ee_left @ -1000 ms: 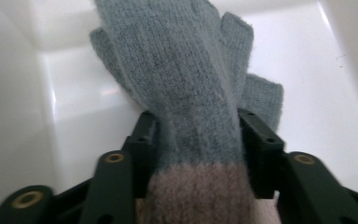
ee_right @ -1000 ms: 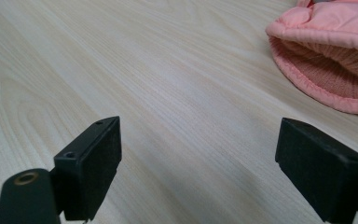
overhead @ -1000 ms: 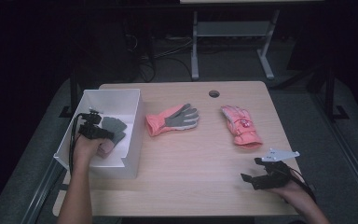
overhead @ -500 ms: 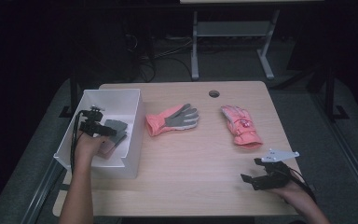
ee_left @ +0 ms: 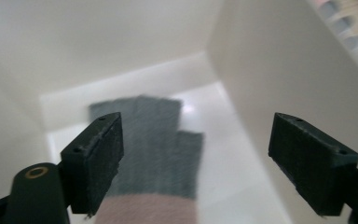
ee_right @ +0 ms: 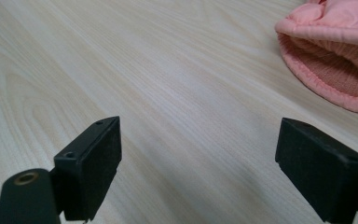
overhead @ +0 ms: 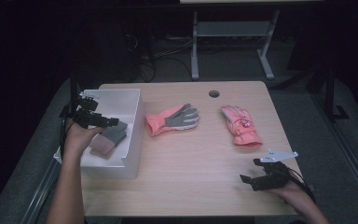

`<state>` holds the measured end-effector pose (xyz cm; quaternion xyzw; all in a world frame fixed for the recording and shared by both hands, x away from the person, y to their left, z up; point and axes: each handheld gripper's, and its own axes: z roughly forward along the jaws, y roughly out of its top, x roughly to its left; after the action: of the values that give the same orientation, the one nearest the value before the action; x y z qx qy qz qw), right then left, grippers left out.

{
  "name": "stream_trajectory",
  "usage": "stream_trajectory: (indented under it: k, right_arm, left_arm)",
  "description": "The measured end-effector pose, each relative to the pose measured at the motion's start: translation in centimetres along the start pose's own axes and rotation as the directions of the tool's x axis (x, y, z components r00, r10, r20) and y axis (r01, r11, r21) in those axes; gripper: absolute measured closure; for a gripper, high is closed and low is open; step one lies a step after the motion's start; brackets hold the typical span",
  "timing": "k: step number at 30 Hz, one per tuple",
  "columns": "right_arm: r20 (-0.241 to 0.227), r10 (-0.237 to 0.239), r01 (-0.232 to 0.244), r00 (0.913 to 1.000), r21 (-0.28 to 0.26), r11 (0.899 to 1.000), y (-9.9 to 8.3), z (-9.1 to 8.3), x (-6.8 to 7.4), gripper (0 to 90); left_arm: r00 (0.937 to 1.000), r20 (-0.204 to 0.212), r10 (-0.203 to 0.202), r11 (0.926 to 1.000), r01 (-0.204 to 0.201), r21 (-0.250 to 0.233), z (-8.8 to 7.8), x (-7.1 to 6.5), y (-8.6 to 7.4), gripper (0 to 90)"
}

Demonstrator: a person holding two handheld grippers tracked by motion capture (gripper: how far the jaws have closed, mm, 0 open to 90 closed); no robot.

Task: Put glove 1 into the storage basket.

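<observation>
The left claw [overhead: 114, 122] hangs over the white bin [overhead: 133, 109] at the worktop's left edge, its jaws having just been opening and now spread wide with nothing between them; the grey glove [ee_left: 156, 140] with a dusty pink cuff lies flat on the bin floor below, clear of both pads. The right claw [overhead: 245, 179] rests at the near right of the worktop [overhead: 205, 163], jaws also spread and empty, bare wood between them. A salmon glove with a grey palm [overhead: 175, 119] lies mid-worktop, fingers pointing right. A puffy pink glove [overhead: 241, 127] lies right of it, its ribbed cuff toward the right claw. The worktop is pale wood grain; the room around is dark.
</observation>
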<state>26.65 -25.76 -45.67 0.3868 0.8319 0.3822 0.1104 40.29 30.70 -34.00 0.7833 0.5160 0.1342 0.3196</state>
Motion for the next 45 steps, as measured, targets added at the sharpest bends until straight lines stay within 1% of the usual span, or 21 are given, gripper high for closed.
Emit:
stream_trajectory:
  k: [3, 6, 9, 12, 13, 14, 15, 18, 23, 24, 27, 28, 29, 30, 31, 34, 35, 36, 40, 41, 45]
  right_arm:
    - [-0.002, -0.004, 0.004, 1.0000, 0.002, 1.000, 0.0, 0.0, 0.0, 14.1]
    - [-0.003, 0.001, -0.001, 1.0000, 0.002, 1.000, -0.1, 0.0, 0.0, 14.1]
    - [-0.003, 0.004, -0.004, 1.0000, 0.001, 1.000, 0.0, 0.0, 0.0, 14.1]
    - [-0.003, 0.001, -0.001, 1.0000, -0.002, 1.000, 0.0, 0.0, 0.0, 14.1]
    - [-0.003, 0.001, -0.001, 1.0000, -0.002, 1.000, 0.0, 0.0, 0.0, 14.1]
    - [-0.003, 0.001, -0.001, 1.0000, -0.002, 1.000, 0.0, 0.0, 0.0, 14.1]
    - [-0.003, 0.001, -0.001, 1.0000, -0.002, 1.000, 0.0, 0.0, 0.0, 14.1]
    - [-0.003, 0.001, -0.001, 1.0000, -0.003, 1.000, 0.0, 0.0, 0.0, 14.1]
    - [-0.004, -0.001, 0.001, 1.0000, -0.004, 1.000, 0.0, -0.1, 0.0, 14.1]
    - [-0.005, -0.004, 0.004, 1.0000, -0.003, 1.000, 0.0, -0.1, 0.0, 14.1]
    - [-0.004, -0.003, 0.003, 1.0000, -0.004, 1.000, 0.0, -0.1, 0.0, 14.1]
    - [-0.003, -0.003, 0.003, 1.0000, -0.004, 1.000, 0.0, -0.1, -0.1, 14.1]
    - [-0.003, -0.004, 0.004, 1.0000, -0.004, 1.000, 0.0, -0.1, 0.0, 14.1]
    - [-0.004, -0.007, 0.007, 1.0000, -0.006, 1.000, 0.0, 0.0, 0.0, 14.1]
    - [-0.005, -0.008, 0.008, 1.0000, -0.004, 1.000, 0.0, 0.0, 0.0, 14.1]
    - [-0.008, -0.009, 0.009, 0.9999, -0.001, 1.000, 0.1, 0.0, 0.1, 14.1]
    - [-0.008, -0.008, 0.008, 0.9999, -0.001, 1.000, 0.1, 0.0, 0.1, 14.1]
    - [-0.008, -0.004, 0.004, 1.0000, 0.000, 1.000, 0.1, 0.0, 0.1, 14.1]
    - [-0.008, -0.011, 0.011, 0.9999, -0.005, 1.000, 0.0, 0.0, 0.1, 14.2]
    - [-0.009, -0.010, 0.010, 0.9999, -0.006, 1.000, 0.0, 0.0, 0.1, 14.2]
    - [-0.011, -0.011, 0.011, 0.9999, -0.008, 1.000, 0.0, -0.1, 0.0, 14.2]
  left_arm:
    - [0.9992, 0.017, 0.036, 0.9993, -0.035, -0.008, -0.3, -0.7, 0.5, 15.5]
    - [0.9941, 0.074, 0.080, 0.9965, -0.078, -0.029, -0.8, -2.3, 1.3, 14.3]
    - [0.9913, 0.091, 0.095, 0.9949, -0.092, -0.043, -0.9, -3.3, 1.6, 14.0]
    - [0.9812, 0.126, 0.146, 0.9884, -0.139, -0.061, -1.1, -5.3, 2.3, 13.7]
    - [0.9812, 0.126, 0.146, 0.9884, -0.139, -0.061, -1.1, -5.3, 2.3, 13.7]
    - [0.9755, 0.146, 0.164, 0.9852, -0.155, -0.073, -1.1, -6.4, 2.6, 13.7]
    - [0.9755, 0.146, 0.164, 0.9852, -0.155, -0.073, -1.1, -6.4, 2.6, 13.7]
    - [0.9646, 0.172, 0.200, 0.9781, -0.186, -0.093, -1.1, -8.4, 3.2, 13.7]
    - [0.9546, 0.194, 0.226, 0.9720, -0.208, -0.109, -0.7, -10.4, 3.6, 14.0]
    - [0.9476, 0.207, 0.244, 0.9679, -0.224, -0.113, -0.3, -11.5, 3.7, 14.3]
    - [0.9419, 0.212, 0.260, 0.9638, -0.241, -0.114, 0.0, -12.6, 3.8, 14.7]
    - [0.9343, 0.231, 0.272, 0.9608, -0.250, -0.120, 0.4, -13.7, 3.9, 15.4]
    - [0.9343, 0.231, 0.272, 0.9608, -0.250, -0.120, 0.4, -13.7, 3.9, 17.0]
    - [0.9252, 0.243, 0.292, 0.9552, -0.269, -0.123, 0.9, -14.7, 3.9, 18.9]
    - [0.9221, 0.249, 0.296, 0.9539, -0.272, -0.127, 1.2, -15.3, 3.9, 20.2]
    - [0.9184, 0.257, 0.300, 0.9525, -0.275, -0.131, 1.9, -16.3, 3.9, 24.1]
    - [0.9144, 0.257, 0.313, 0.9490, -0.289, -0.125, 2.2, -16.7, 3.9, 25.6]
    - [0.9129, 0.255, 0.318, 0.9472, -0.296, -0.124, 2.9, -17.4, 3.9, 28.7]
    - [0.9130, 0.258, 0.317, 0.9478, -0.294, -0.124, 4.2, -18.1, 3.9, 46.1]
    - [0.9110, 0.252, 0.327, 0.9446, -0.306, -0.119, 4.6, -18.2, 3.8, 46.1]
    - [0.9062, 0.244, 0.345, 0.9386, -0.333, -0.089, 6.4, -18.7, 3.7, 64.8]
